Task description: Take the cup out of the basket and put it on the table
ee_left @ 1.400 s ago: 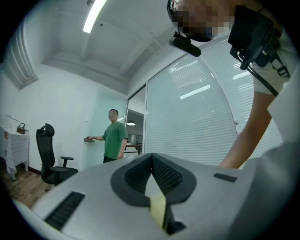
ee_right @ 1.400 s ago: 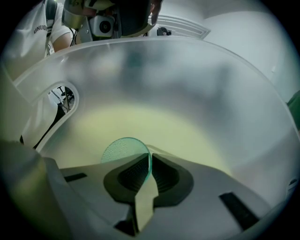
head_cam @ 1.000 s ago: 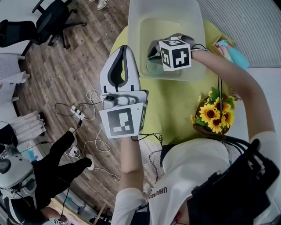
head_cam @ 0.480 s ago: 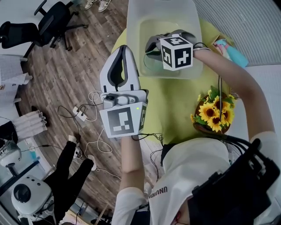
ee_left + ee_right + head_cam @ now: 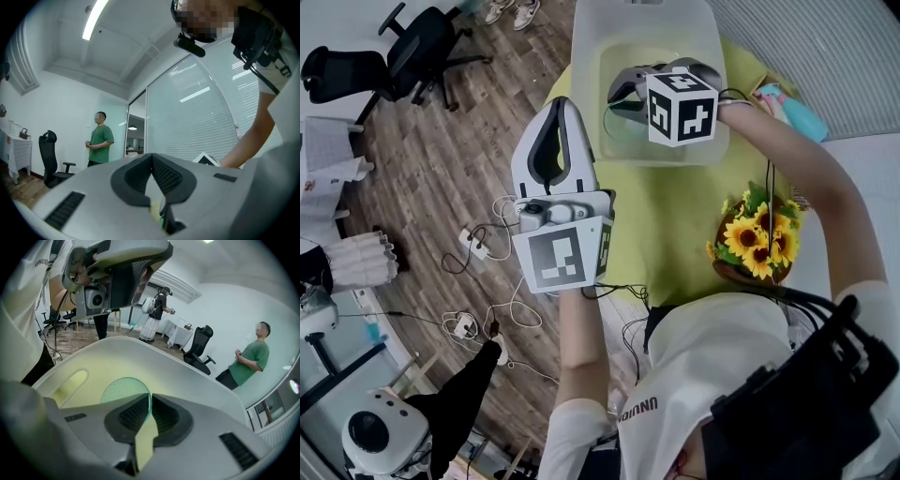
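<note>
— Shifted the right hand-held gripper [image 5: 623,94] a touch toward the far wall of the basket [image 5: 712,56] over the last second. Left everything else on the bench [image 5: 675,225] as it was.

— Gripping anything?

— Pinched onto the thin rim of the cup [image 5: 123,394], jaws nearly together with only that wall between them. Not lifted clear, though: cup still sitting inside the basket.

— So how far along?

— Done with the grasp, by the look of it. Left to do: lifting out over the rim, then setting down on the bare yellow-green cloth nearer the bench's front edge.

— And the left hand-held gripper [image 5: 555,112]?

— Closed on nothing. Held up beyond the bench's left edge, over the wooden floor [image 5: 441,169].

— Materials?

— Translucent green for the cup, round and thin-walled; cannot tell glass from plastic. Milky, smooth plastic for the basket, rounded at the corners. Black ribbed pads [image 5: 136,413] on the jaws. Likely slippery on so slim a rim, so worth lifting straight and slow.
</note>
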